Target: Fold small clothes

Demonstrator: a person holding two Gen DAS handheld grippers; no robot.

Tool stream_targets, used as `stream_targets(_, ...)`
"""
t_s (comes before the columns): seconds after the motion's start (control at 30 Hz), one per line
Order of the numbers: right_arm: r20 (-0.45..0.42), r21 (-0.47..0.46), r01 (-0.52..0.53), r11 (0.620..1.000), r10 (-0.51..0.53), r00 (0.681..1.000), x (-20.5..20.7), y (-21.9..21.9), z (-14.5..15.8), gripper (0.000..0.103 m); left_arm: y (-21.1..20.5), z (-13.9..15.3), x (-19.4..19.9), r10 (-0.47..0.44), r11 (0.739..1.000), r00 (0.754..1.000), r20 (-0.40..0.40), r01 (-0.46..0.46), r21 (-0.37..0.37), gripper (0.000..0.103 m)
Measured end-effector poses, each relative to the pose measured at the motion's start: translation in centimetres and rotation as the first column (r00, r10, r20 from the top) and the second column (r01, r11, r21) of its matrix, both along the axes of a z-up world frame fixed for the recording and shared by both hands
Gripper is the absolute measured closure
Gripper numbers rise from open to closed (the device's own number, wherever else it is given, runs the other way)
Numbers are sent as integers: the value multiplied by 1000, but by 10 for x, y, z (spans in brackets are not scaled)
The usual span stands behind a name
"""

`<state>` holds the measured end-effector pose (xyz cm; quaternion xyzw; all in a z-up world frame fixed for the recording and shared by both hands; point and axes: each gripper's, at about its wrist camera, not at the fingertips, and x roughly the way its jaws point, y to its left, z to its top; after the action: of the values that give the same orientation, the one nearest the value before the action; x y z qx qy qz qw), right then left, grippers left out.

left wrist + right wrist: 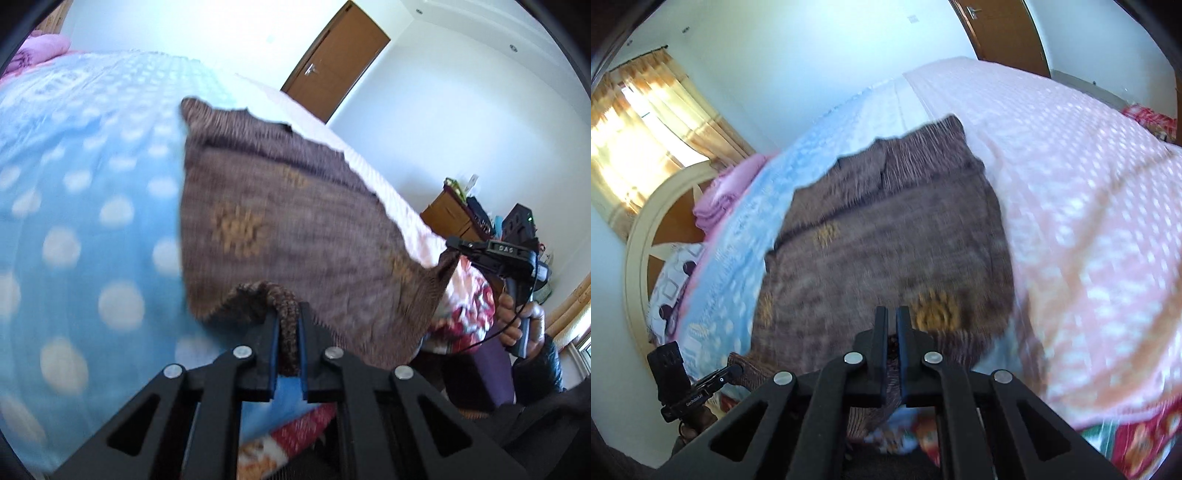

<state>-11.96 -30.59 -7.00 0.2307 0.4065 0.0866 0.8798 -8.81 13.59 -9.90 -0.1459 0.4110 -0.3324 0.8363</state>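
Observation:
A brown knit garment (291, 225) with orange star patterns lies spread on the bed; it also shows in the right wrist view (886, 236). My left gripper (287, 314) is shut on a bunched near corner of the garment. My right gripper (892, 314) is shut on the other near corner, with brown knit between its pads. In the left wrist view the right gripper (456, 244) pinches the garment's corner at the far right. In the right wrist view the left gripper (733, 371) holds the corner at the lower left. The near hem hangs stretched between them.
The bed has a blue polka-dot blanket (81, 206) and a pink dotted blanket (1082, 206). Folded pink cloth (720, 195) and a pillow (670, 284) lie by the headboard (635, 258). A floral blanket (469, 314), a wooden door (340, 55) and a cluttered dresser (454, 210) stand beyond.

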Motion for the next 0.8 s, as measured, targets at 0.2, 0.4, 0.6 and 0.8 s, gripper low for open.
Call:
stream_targets(0.2, 34, -14, 44, 999, -44, 998, 44, -15, 5, 100, -15, 9, 55, 45, 999, 999, 14, -45, 30, 94)
stream_targets(0.4, 23, -31, 165, 986, -164, 986, 85, -41, -6, 100, -17, 4, 111, 105, 994, 993, -53, -103, 38, 94)
stream_targets(0.6, -33, -58, 281, 958, -283, 958, 108, -57, -26, 99, -8, 11, 131, 109, 992, 992, -63, -105, 69, 72)
stream_targets(0.8, 10, -4, 280, 960, -280, 960, 95, -58, -19, 82, 16, 40, 118, 78, 988, 992, 95, -89, 128, 16)
